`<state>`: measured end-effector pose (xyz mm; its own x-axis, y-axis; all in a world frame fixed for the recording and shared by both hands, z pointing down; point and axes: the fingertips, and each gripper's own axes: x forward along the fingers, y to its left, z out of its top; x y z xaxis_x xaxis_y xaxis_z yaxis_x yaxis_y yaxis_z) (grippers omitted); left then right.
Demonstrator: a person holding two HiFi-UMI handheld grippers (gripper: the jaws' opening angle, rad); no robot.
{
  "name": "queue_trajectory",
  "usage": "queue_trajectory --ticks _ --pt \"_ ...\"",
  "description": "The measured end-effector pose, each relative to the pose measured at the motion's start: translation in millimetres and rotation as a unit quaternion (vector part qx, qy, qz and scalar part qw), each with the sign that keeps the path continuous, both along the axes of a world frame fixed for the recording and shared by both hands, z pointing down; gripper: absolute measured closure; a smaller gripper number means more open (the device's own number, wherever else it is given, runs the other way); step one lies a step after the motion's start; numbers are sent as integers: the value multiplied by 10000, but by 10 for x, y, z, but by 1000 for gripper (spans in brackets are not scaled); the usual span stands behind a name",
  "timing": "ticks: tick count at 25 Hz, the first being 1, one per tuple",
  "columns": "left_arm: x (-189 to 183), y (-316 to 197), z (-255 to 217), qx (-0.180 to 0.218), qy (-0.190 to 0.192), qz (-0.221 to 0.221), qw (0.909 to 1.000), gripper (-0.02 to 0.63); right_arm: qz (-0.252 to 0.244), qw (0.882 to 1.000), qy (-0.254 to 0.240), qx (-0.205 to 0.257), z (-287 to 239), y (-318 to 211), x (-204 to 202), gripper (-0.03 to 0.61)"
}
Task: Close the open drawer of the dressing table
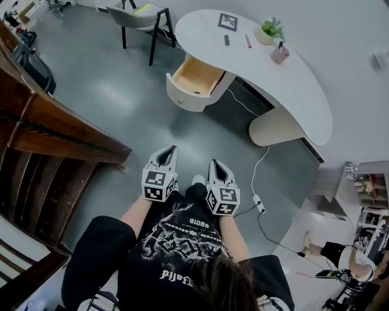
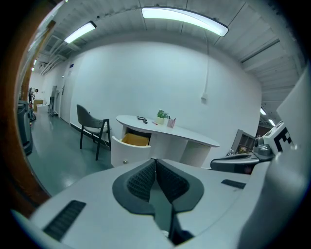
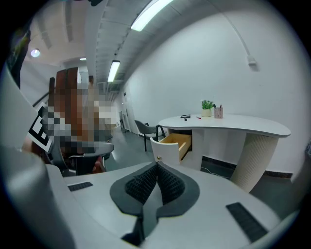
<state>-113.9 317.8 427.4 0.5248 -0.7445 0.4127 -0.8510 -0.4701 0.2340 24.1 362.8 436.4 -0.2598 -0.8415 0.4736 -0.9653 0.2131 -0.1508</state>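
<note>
A white curved dressing table (image 1: 292, 85) stands against the far wall. Its drawer (image 1: 196, 83) is pulled out, showing a pale wood inside and a small knob on its white front. The drawer (image 2: 131, 143) appears ahead of the left gripper (image 2: 155, 160) and the same drawer (image 3: 174, 146) ahead of the right gripper (image 3: 157, 167). Both grippers are held side by side near my body, left gripper (image 1: 166, 152) and right gripper (image 1: 217, 165), well short of the drawer. Their jaws are shut with nothing between them.
A grey chair (image 1: 143, 18) stands left of the table. On the tabletop are a potted plant (image 1: 270, 29), a pink cup (image 1: 280, 53), a pen and a marker tag. A white cable and power strip (image 1: 258, 203) lie on the floor. Dark wooden furniture (image 1: 42, 133) fills the left.
</note>
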Motion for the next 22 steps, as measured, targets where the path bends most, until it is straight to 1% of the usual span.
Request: queue_trajectory --ticks 3,6,10,16,22 --pt "-22 -54 -16 46 44 -44 10000 586 -40 10000 -15 3 13 -57 2 552" --pt "-52 -129 1 73 -4 -132 9999 586 -129 9999 -46 -6 52 -160 12 552" --pt "-91 -278 19 85 -79 -354 9993 586 -379 9992 -120 -11 89 -343 15 552" --pt "-93 -514 23 131 -238 -667 9974 586 -592 9980 -222 35 97 -753 89 552" --pt "80 -865 108 -59 -336 -672 9972 586 -732 9969 -291 -37 126 -1247 221 552"
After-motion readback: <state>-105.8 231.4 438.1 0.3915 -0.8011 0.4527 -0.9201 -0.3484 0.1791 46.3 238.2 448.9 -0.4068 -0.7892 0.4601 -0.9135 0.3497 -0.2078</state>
